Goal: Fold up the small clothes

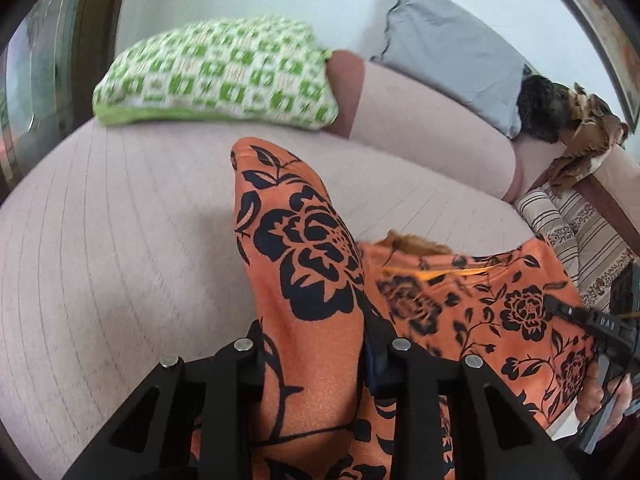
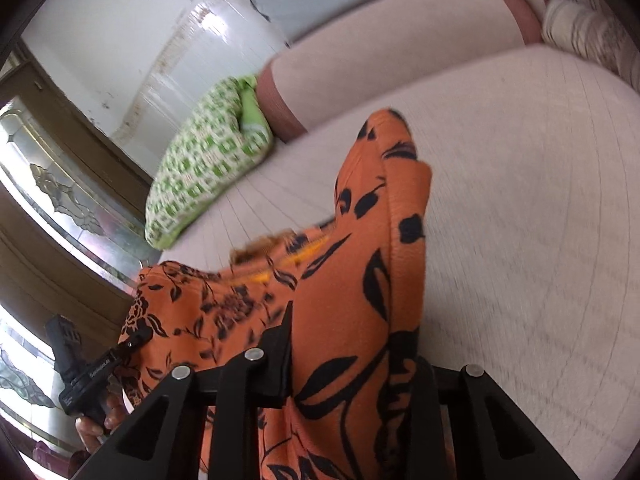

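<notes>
Orange cloth with a bold black flower-and-leaf print, the small garment [image 1: 308,248] is held up above the pale pink striped sofa seat [image 1: 120,240], stretched between two grippers. Its fabric is thin and slightly shiny, with a yellow seam and a frayed orange edge along the sagging middle. The left gripper [image 1: 320,344] has its jaws narrowed on one end, which stands up in a rounded peak. The right gripper [image 2: 352,344] likewise pinches the other end, whose folded tip juts upward. A green-and-white checked cushion [image 1: 216,76] lies at the back of the seat, well apart from the garment.
</notes>
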The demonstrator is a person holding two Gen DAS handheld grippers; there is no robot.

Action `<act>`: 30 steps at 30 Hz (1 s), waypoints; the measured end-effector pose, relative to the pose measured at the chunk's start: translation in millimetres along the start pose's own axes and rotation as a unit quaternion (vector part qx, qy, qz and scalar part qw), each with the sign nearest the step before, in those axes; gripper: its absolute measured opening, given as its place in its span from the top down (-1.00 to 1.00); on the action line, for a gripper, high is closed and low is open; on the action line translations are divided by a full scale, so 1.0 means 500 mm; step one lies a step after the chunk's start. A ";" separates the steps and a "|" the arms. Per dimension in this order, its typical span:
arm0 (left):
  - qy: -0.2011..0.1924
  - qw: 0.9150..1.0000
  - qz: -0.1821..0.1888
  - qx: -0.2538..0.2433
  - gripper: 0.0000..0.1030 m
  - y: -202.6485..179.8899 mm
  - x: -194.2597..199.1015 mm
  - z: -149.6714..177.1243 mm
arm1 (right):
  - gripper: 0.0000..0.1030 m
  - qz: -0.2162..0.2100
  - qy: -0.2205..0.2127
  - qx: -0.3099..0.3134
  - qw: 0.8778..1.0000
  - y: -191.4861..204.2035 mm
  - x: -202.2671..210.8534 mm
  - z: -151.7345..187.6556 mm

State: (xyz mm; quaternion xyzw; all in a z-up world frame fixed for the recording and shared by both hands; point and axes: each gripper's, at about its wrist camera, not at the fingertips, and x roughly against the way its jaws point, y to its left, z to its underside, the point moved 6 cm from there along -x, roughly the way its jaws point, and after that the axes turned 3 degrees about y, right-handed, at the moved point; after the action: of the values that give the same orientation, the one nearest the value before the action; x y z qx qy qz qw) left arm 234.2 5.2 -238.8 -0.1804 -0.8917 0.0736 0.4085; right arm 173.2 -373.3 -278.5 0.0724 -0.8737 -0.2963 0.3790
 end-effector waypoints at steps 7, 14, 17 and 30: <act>-0.051 0.998 -0.006 -0.022 0.40 -0.029 0.017 -0.058 | 0.50 -0.019 -0.068 0.023 0.997 0.021 0.011 -0.089; 0.005 0.993 -0.115 -0.006 0.20 0.031 -0.073 -0.076 | 0.45 -0.007 -0.023 -0.074 0.997 -0.082 -0.056 -0.137; 0.124 0.975 -0.183 0.032 -0.05 0.104 -0.163 -0.021 | 0.29 0.056 0.101 -0.162 0.980 -0.174 -0.148 -0.087; 0.001 0.968 -0.247 -0.038 -0.15 0.016 -0.050 -0.019 | -0.20 0.087 -0.072 0.006 0.994 -0.049 0.046 -0.109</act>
State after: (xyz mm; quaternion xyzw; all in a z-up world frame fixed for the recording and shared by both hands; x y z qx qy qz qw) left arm 258.7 2.9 -252.4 0.0304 -0.9104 -0.0640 0.4075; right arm 192.9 -426.6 -248.9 -0.0234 -0.9033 -0.2616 0.3393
